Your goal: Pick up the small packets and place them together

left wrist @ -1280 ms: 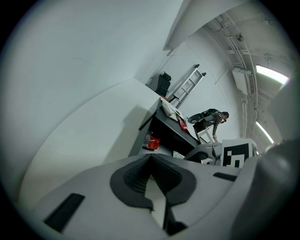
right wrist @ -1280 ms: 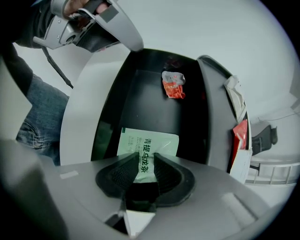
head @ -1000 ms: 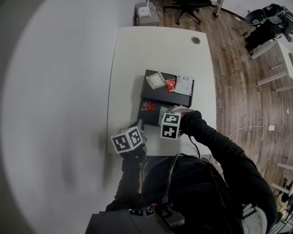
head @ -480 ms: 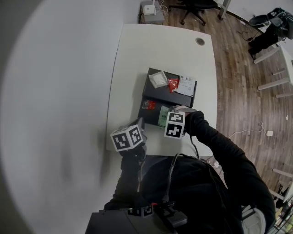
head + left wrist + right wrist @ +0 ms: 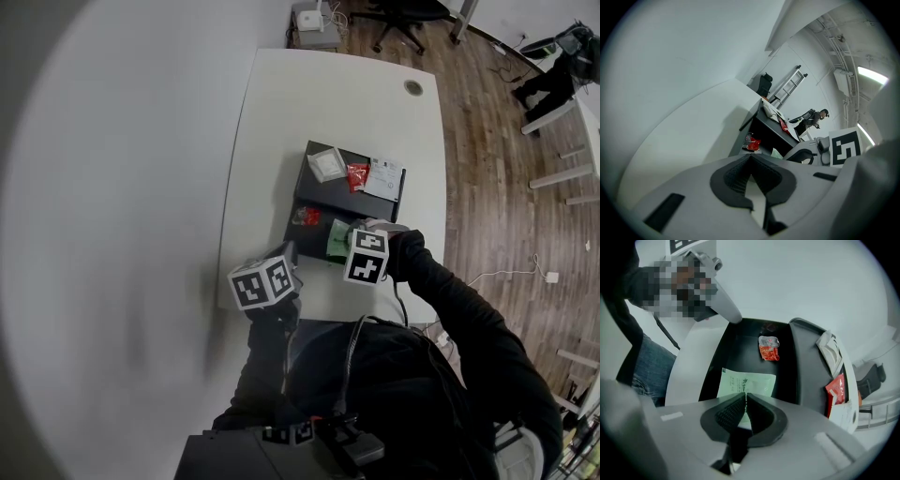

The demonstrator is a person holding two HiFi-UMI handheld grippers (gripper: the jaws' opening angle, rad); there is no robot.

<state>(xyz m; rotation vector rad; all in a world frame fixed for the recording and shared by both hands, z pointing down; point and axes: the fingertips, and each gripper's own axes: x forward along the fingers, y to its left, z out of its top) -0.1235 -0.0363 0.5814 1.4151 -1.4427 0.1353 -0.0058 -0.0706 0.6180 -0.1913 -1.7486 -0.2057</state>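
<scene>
The left tongs (image 5: 751,157) hang shut and empty above the near edge of the white surface (image 5: 272,122). Just beyond, the right tongs (image 5: 745,398) point steeply down. Their jaws have just been closing and pinch the near edge of the green packet (image 5: 749,380), which lies in the low black tray (image 5: 726,343). A red packet (image 5: 768,348) lies farther along that tray. Beyond, the raised black box (image 5: 314,192) carries a white packet (image 5: 323,164), a second red packet (image 5: 355,174) and a white sachet (image 5: 380,176).
</scene>
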